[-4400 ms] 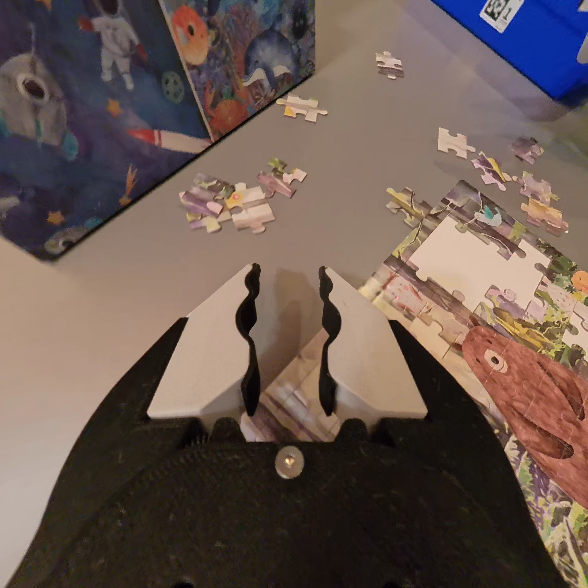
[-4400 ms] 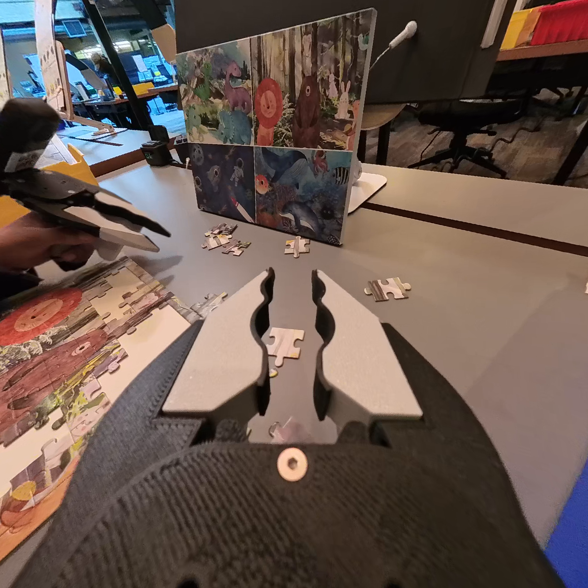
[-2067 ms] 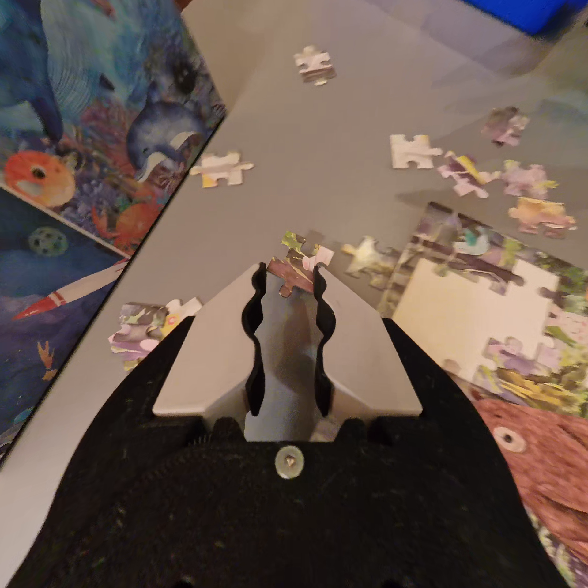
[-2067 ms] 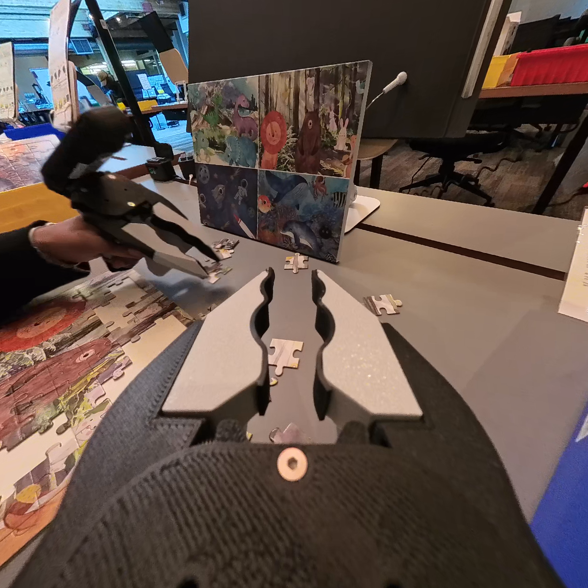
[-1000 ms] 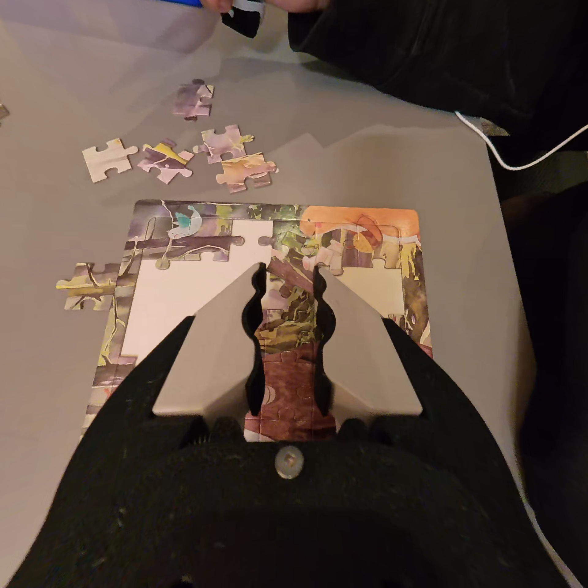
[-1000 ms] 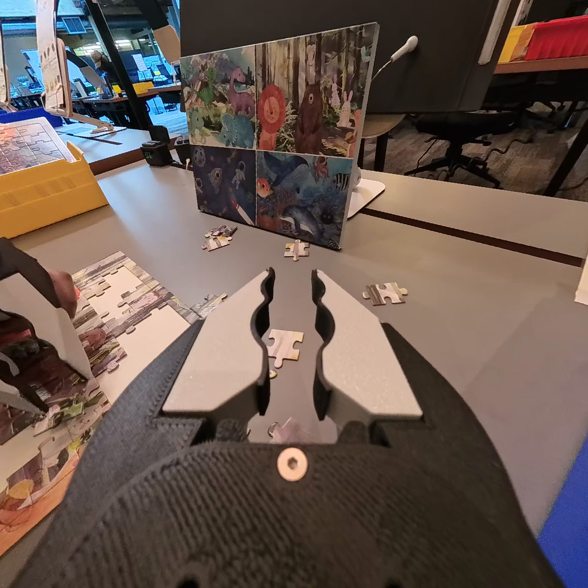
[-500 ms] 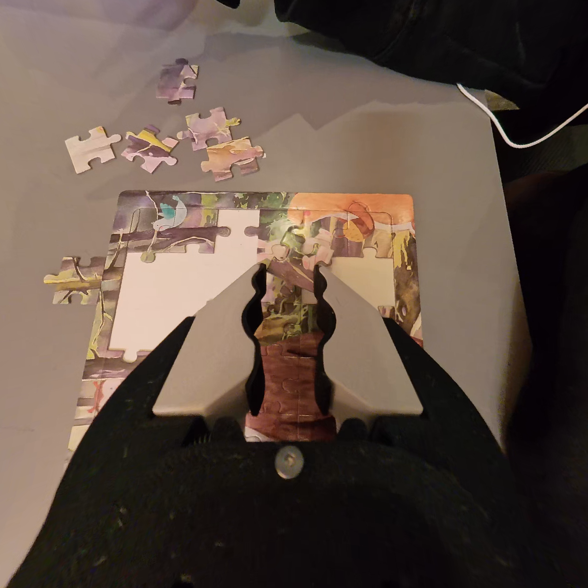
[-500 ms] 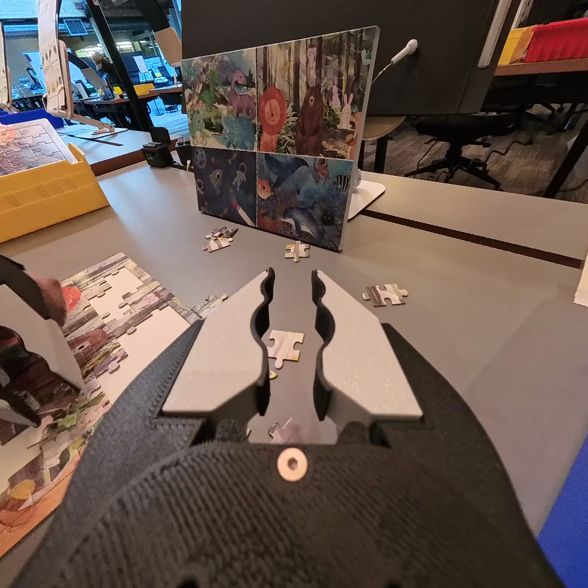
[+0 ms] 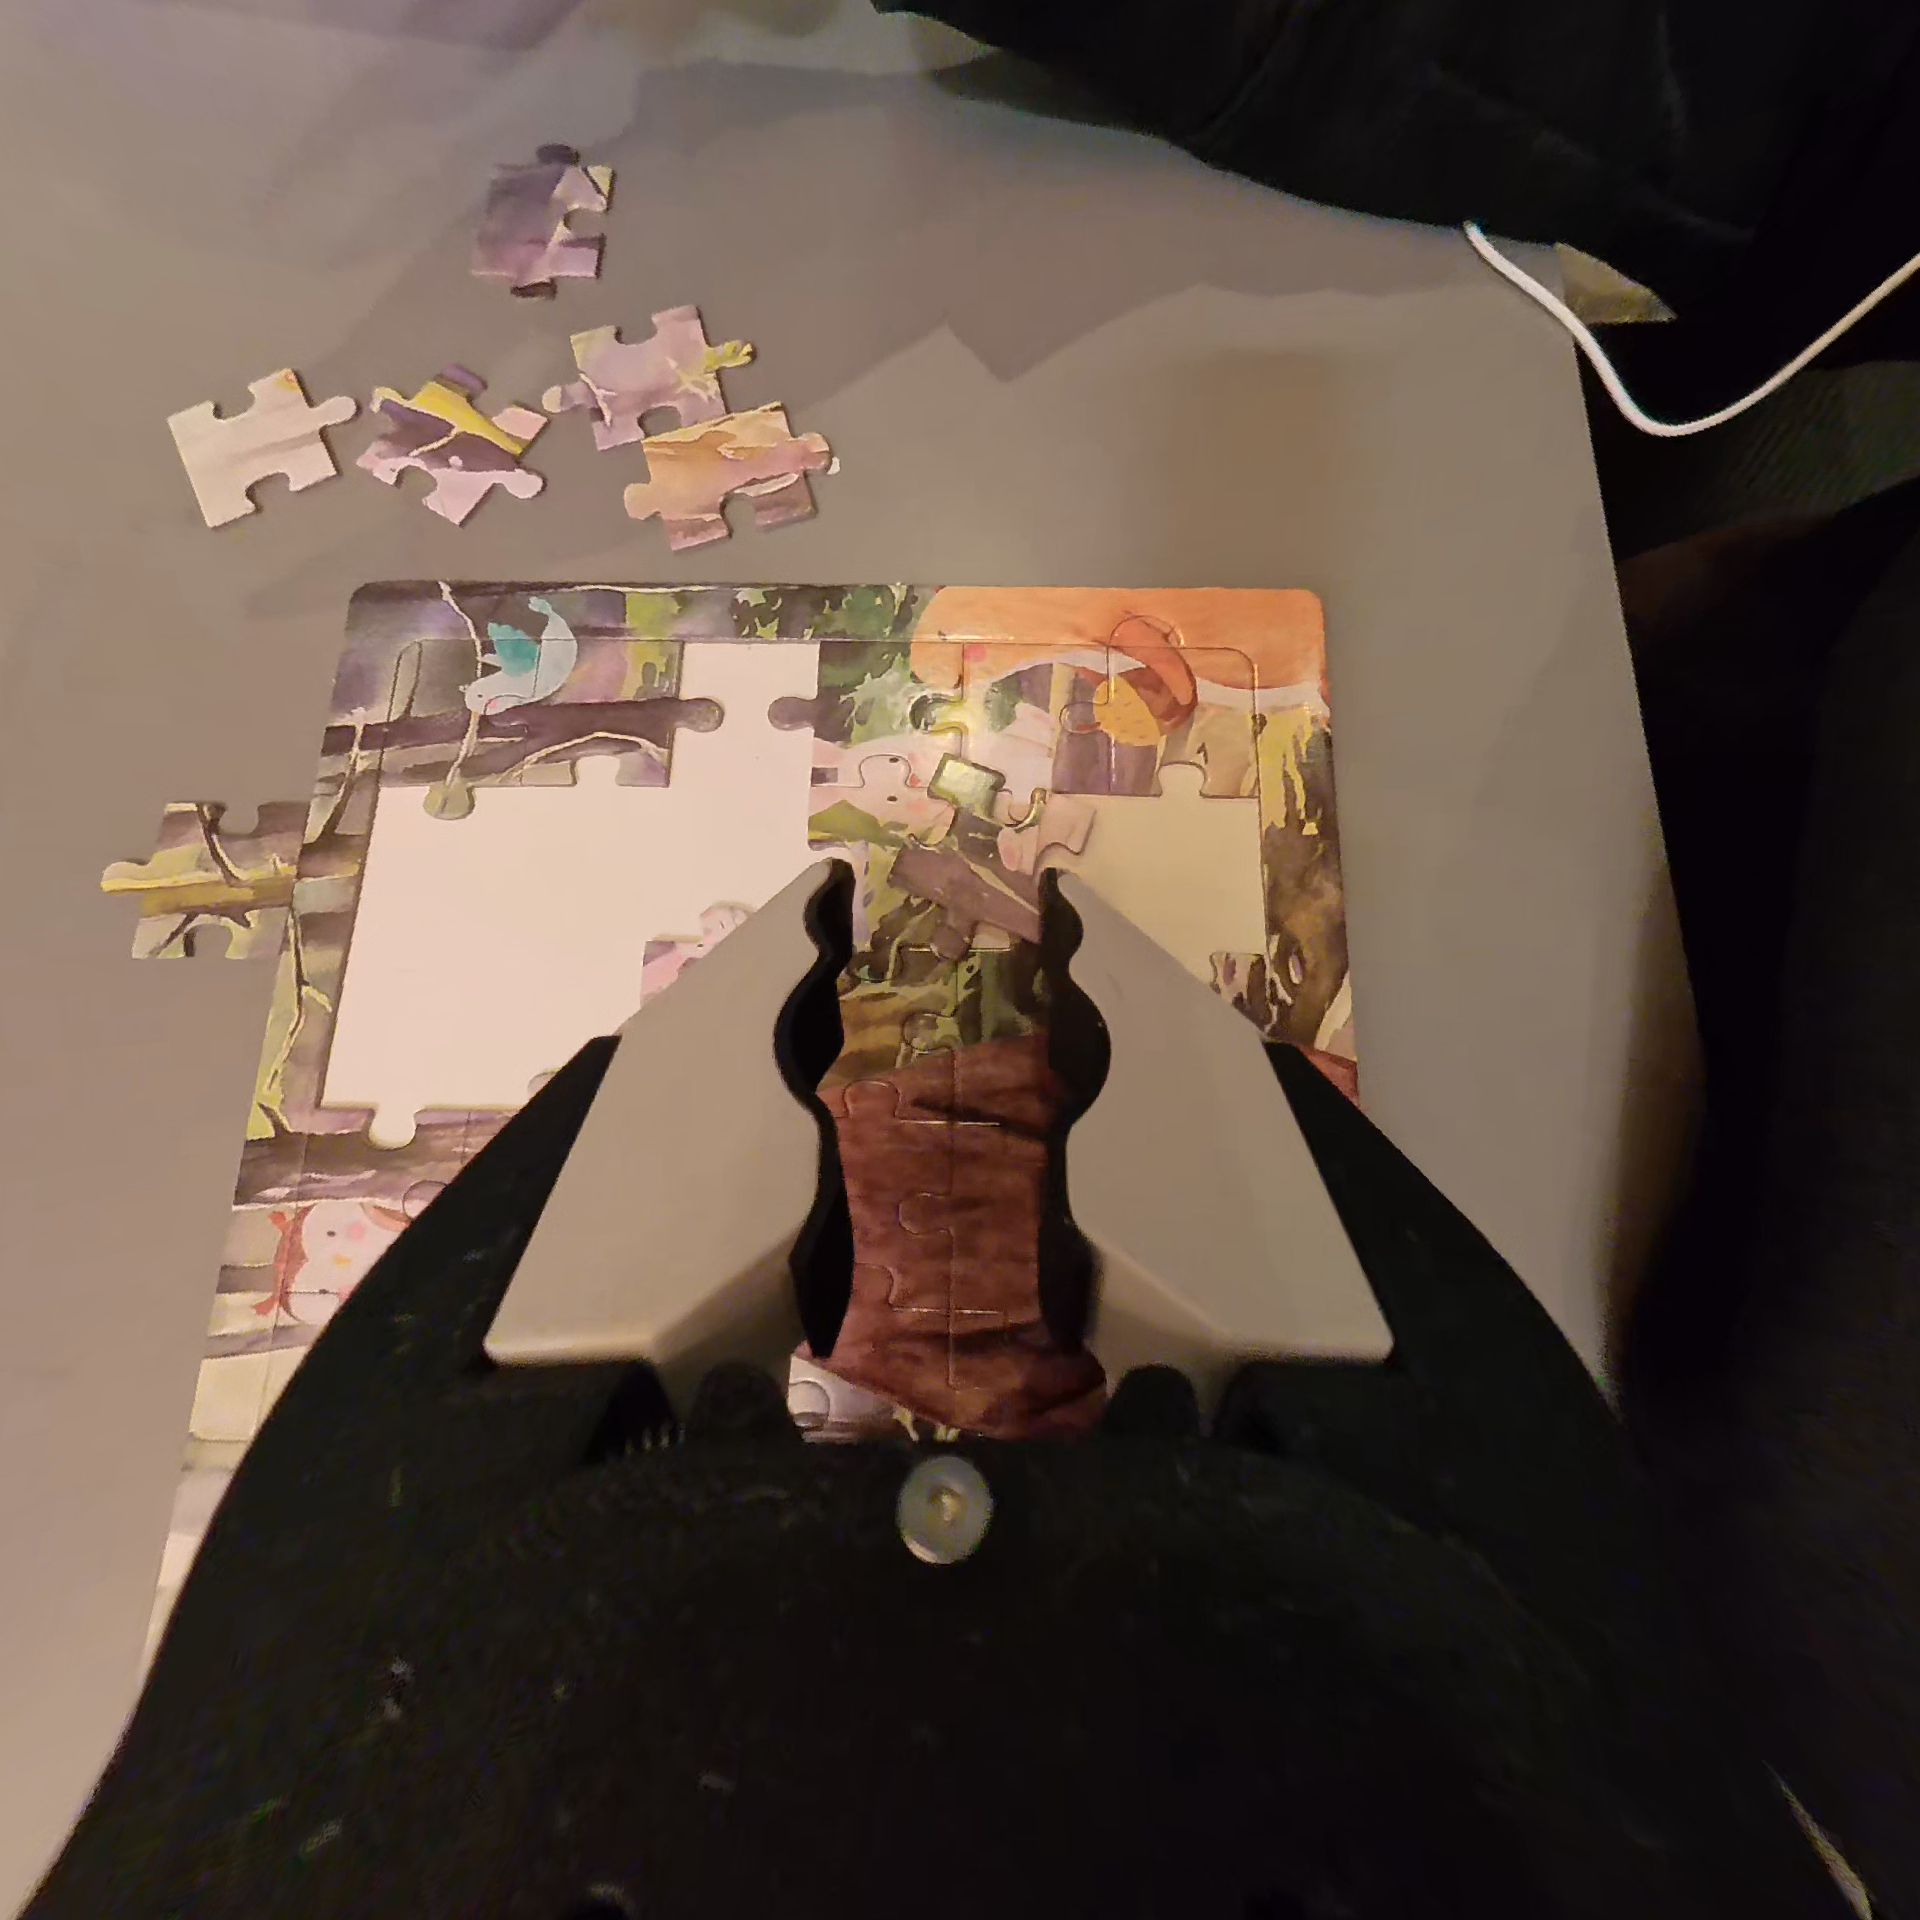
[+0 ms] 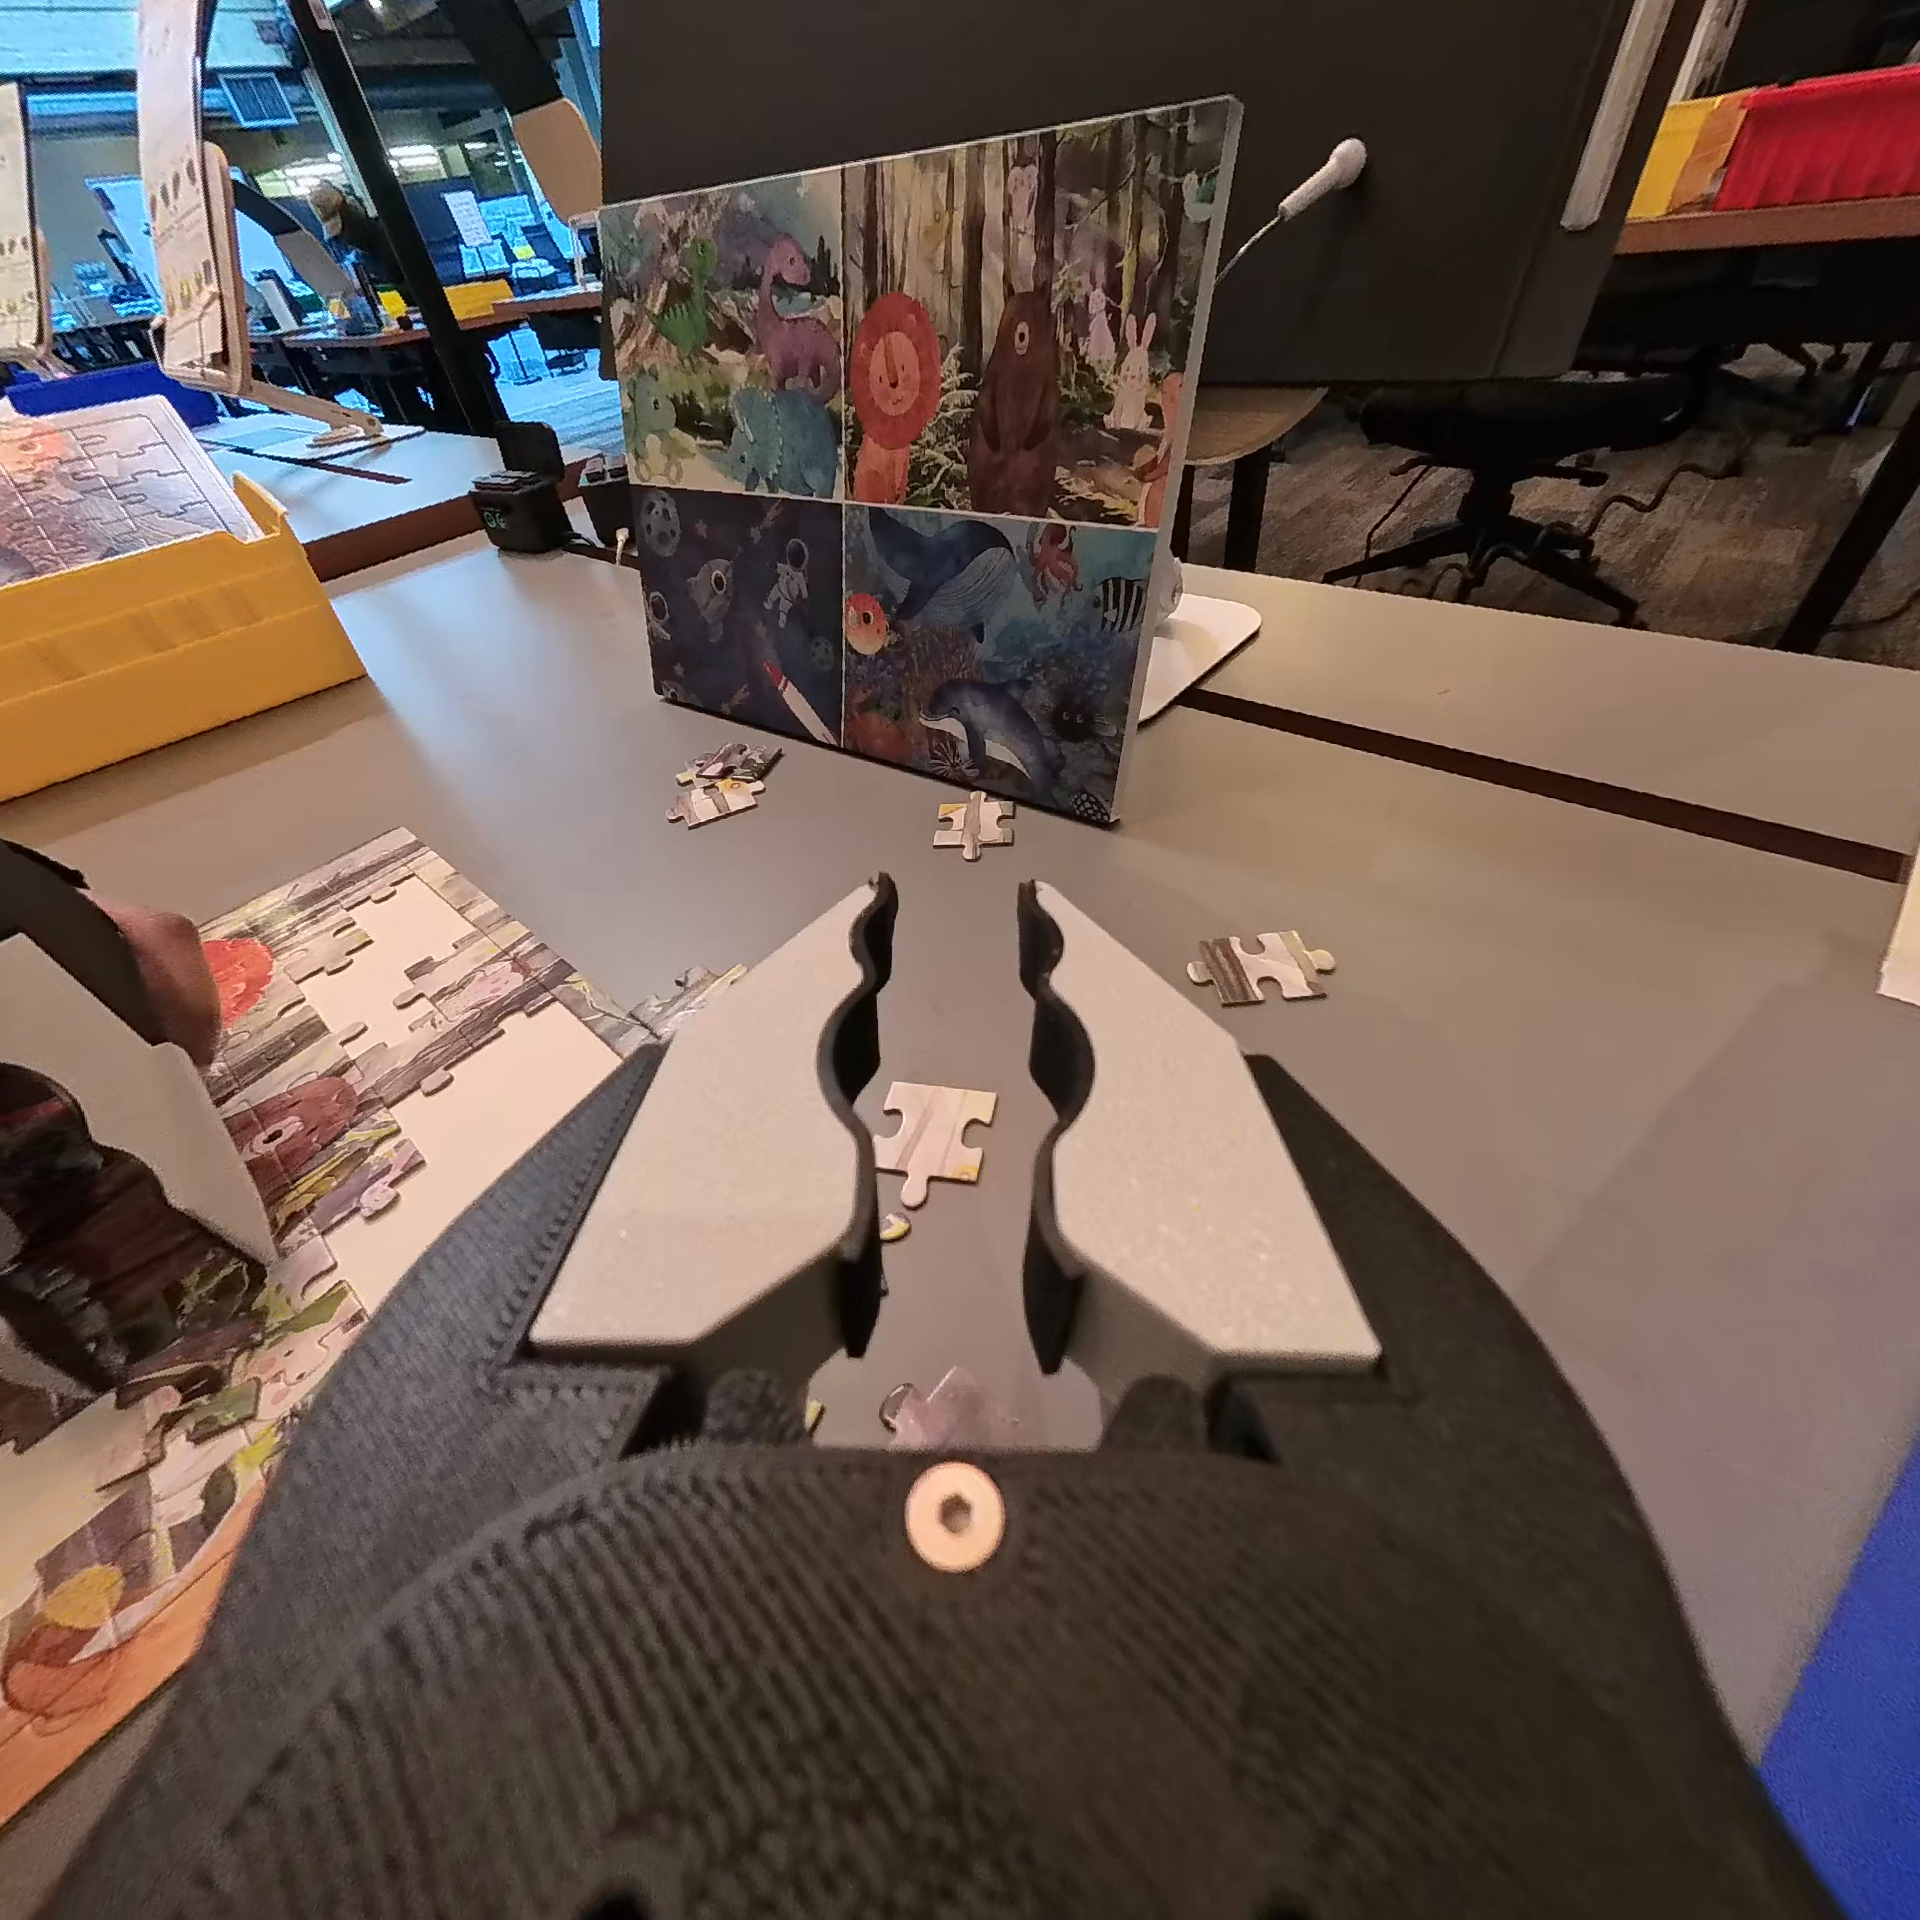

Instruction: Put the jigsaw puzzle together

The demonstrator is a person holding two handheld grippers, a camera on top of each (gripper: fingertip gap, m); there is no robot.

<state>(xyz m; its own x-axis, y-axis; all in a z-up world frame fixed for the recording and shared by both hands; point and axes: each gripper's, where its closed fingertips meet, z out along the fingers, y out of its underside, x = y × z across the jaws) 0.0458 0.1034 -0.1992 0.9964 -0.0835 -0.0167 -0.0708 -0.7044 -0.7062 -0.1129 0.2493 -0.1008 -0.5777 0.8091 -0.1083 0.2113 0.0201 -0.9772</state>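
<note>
The partly built puzzle board (image 9: 520, 935) lies flat, with white bare gaps at its upper left and right. My left gripper (image 9: 940, 883) hangs low over the board's upper middle. Its tips pinch a small brown-and-green puzzle piece (image 9: 977, 909), which sits tilted at the edge of the built part. My right gripper (image 10: 956, 894) is open and empty above the table, over a white loose piece (image 10: 935, 1132). The board (image 10: 457, 1049) and the left gripper's grey finger (image 10: 125, 1122) show at the left of the right wrist view.
Several loose pieces (image 9: 727, 468) lie beyond the board, one (image 9: 208, 883) at its left edge. More pieces (image 10: 1257, 966) lie near the upright picture box (image 10: 914, 468). A yellow bin (image 10: 156, 644) stands far left. A dark sleeve (image 9: 1455, 83), a white cable (image 9: 1714, 405) and the table edge (image 9: 1621, 831) are at the right. Left tips to right tips: about 25 centimeters.
My left gripper took a piece from near the picture box, swung it over the board, and has since settled over the upper middle. My right gripper has barely moved.
</note>
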